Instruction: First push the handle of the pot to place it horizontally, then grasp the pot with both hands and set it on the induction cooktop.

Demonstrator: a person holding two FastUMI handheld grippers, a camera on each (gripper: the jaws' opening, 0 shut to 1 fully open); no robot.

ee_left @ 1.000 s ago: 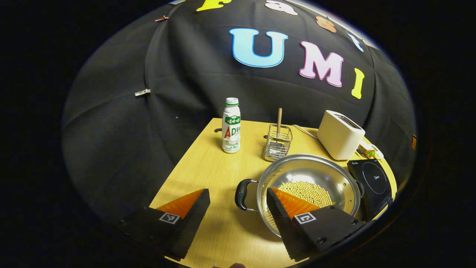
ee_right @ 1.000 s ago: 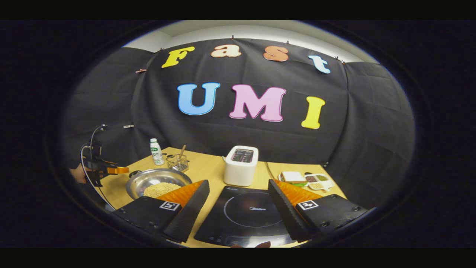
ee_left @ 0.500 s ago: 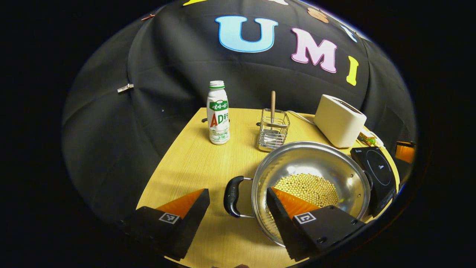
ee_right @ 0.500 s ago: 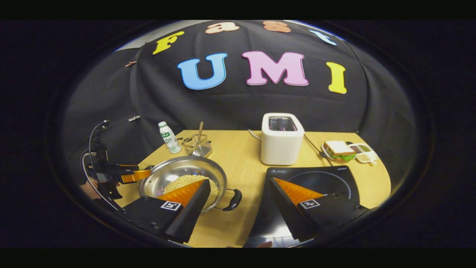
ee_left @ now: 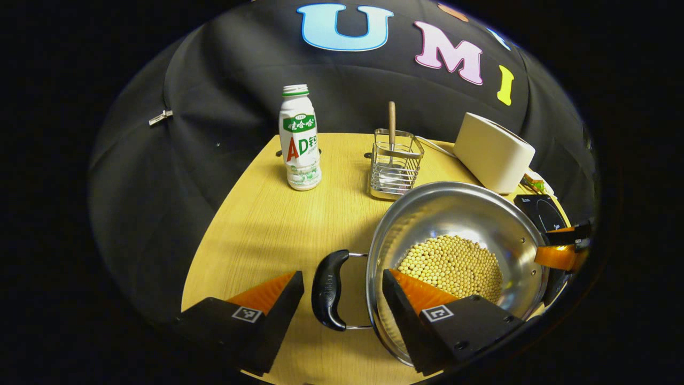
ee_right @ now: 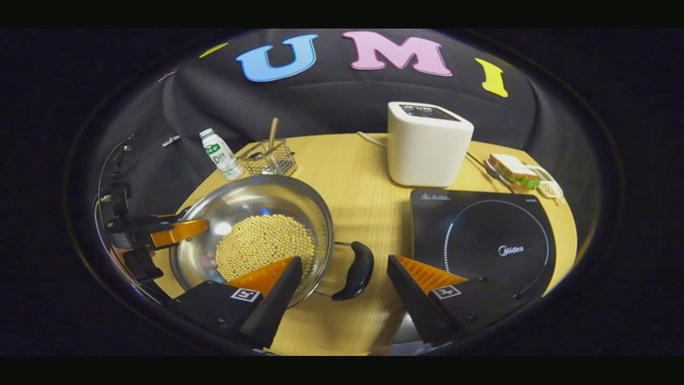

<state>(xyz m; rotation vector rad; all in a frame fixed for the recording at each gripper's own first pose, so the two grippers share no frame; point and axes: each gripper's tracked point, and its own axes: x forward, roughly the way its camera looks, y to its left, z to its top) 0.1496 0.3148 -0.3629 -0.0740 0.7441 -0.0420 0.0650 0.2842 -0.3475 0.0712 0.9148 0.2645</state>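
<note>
Both grippers flank the pot, each set of fingers spread wide.

The pot [ee_right: 251,235] sits on the tabletop [ee_right: 368,176], cooktop [ee_right: 481,240] at its 3 o'clock. Each black handle [ee_left: 328,289] lies between spread fingers: left gripper [ee_left: 342,299], right gripper [ee_right: 344,283], seemingly not touching.

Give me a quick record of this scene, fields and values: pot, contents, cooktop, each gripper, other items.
pot: round steel pot with black side handles, on the wooden table
contents: pale round beans
cooktop: black induction cooktop, bare, apart from the pot
left gripper: open, fingers either side of a pot handle
right gripper: open, astride the other handle
other items: white toaster, white bottle, wire utensil basket
</note>
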